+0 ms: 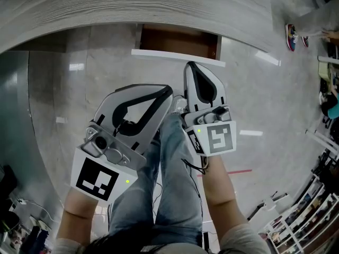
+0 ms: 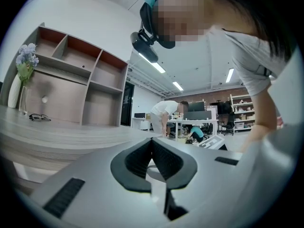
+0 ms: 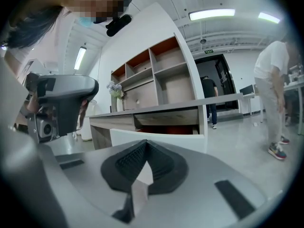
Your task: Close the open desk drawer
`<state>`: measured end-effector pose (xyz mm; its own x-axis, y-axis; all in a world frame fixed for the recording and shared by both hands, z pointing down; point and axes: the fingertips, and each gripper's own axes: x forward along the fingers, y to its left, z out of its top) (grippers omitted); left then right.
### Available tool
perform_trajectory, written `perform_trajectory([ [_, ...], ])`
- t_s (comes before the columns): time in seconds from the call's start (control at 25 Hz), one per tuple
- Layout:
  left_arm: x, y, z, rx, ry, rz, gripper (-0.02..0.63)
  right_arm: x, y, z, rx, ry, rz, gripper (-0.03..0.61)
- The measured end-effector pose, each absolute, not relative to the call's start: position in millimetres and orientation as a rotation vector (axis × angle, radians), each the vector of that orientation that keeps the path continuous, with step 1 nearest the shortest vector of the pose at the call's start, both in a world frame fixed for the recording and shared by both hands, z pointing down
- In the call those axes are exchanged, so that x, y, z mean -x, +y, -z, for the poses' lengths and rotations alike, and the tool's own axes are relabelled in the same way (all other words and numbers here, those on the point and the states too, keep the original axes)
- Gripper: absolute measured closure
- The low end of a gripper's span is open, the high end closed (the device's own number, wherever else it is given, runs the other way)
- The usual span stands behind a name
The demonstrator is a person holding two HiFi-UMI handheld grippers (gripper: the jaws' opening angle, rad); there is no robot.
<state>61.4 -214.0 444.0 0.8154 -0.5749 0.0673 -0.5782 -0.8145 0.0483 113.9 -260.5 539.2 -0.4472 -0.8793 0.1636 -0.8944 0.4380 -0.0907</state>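
The desk drawer [image 1: 179, 42] stands pulled out from under the wood-grain desk top [image 1: 132, 4], with a brown inside and a white front panel [image 1: 159, 54]. In the right gripper view the drawer's white front [image 3: 156, 137] lies just ahead of the jaws. My right gripper [image 1: 190, 65] is shut and empty, its tip at the panel's edge in the head view; I cannot tell whether it touches. My left gripper [image 1: 167, 90] is shut and empty too, lower and to the left, angled toward the right one. Its closed tip [image 2: 152, 139] points over the desk top [image 2: 61, 137].
My jeans-clad legs [image 1: 169, 194] are below both grippers. A shelf unit [image 2: 80, 80], a vase of flowers [image 2: 21, 75] and glasses [image 2: 38, 117] are on the desk. People stand at tables [image 2: 166, 118] behind; one person [image 3: 273, 103] stands to the drawer's right. Shelving [image 1: 307, 216] is at lower right.
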Motion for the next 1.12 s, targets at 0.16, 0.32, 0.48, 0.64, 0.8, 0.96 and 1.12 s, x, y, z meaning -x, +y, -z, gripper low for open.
perform_trajectory([
  [0.16,-58.1,-216.0,-444.4,-2.923,-0.950,-0.076,0.603,-112.6,-261.2,-540.7,-1.594,-2.585,-0.257,0.571],
  [0.32,-57.1,-215.7,-444.1,-2.920,-0.964,-0.076,0.603,-110.9,-261.5,-541.9,-1.583,-2.577,-0.249,0.571],
  [0.48,-57.1,-214.1,-444.1,-2.918,-0.975,-0.079,0.603,-110.7,-268.2,-542.6,-1.597,-2.581,-0.293,0.571],
  [0.64,-56.7,-216.0,-444.1,-2.915,-0.991,-0.087,0.603,-112.7,-277.2,-543.1,-1.588,-2.591,-0.312,0.571],
  [0.8,-56.0,-217.5,-441.6,-2.906,-1.018,-0.083,0.603,-112.3,-274.4,-548.4,-1.567,-2.595,-0.309,0.571],
  [0.96,-54.9,-219.7,-438.6,-2.903,-1.033,-0.082,0.603,-112.5,-282.6,-544.3,-1.581,-2.589,-0.325,0.571],
  [1.12,-55.1,-221.6,-435.9,-2.904,-1.046,-0.077,0.603,-111.5,-291.6,-542.5,-1.567,-2.586,-0.312,0.571],
])
